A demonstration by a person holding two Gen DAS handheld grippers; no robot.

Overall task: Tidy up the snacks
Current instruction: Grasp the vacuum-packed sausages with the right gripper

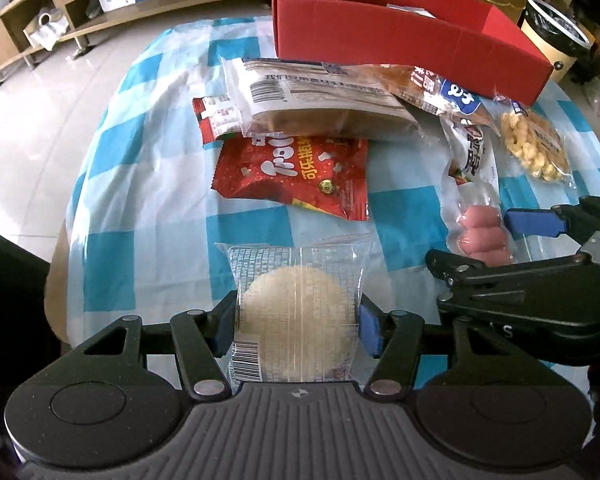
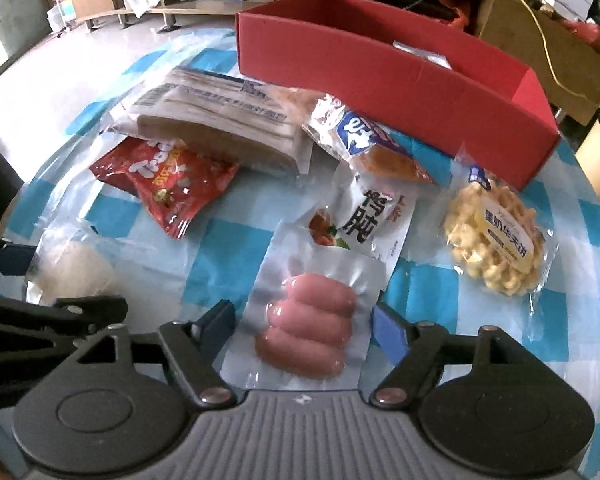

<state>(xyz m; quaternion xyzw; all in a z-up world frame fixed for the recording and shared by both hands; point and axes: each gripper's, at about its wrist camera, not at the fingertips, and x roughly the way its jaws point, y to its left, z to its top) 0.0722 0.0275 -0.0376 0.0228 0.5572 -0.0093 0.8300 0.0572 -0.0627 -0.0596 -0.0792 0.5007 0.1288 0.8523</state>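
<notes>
My left gripper (image 1: 297, 330) is shut on a clear-wrapped round pale cake (image 1: 298, 308), its blue pads pressing both sides of the packet, low over the checked cloth. That cake (image 2: 76, 276) also shows at the left of the right wrist view. My right gripper (image 2: 306, 328) stands open astride a clear pack of pink sausages (image 2: 308, 328) that lies flat on the cloth, with a pad close to each edge. From the left wrist view the sausages (image 1: 482, 236) lie between the right fingers (image 1: 532, 222). The open red box (image 1: 400, 40) (image 2: 380, 68) stands at the back.
On the blue-and-white cloth (image 1: 148, 160) lie a red candy bag (image 2: 168, 184), a large sliced-cake pack (image 2: 220, 120), a blue-labelled bun (image 2: 364, 136), a white packet (image 2: 372, 212) and a waffle (image 2: 496, 248). Behind are shelves (image 1: 60, 12) and a bin (image 1: 556, 36).
</notes>
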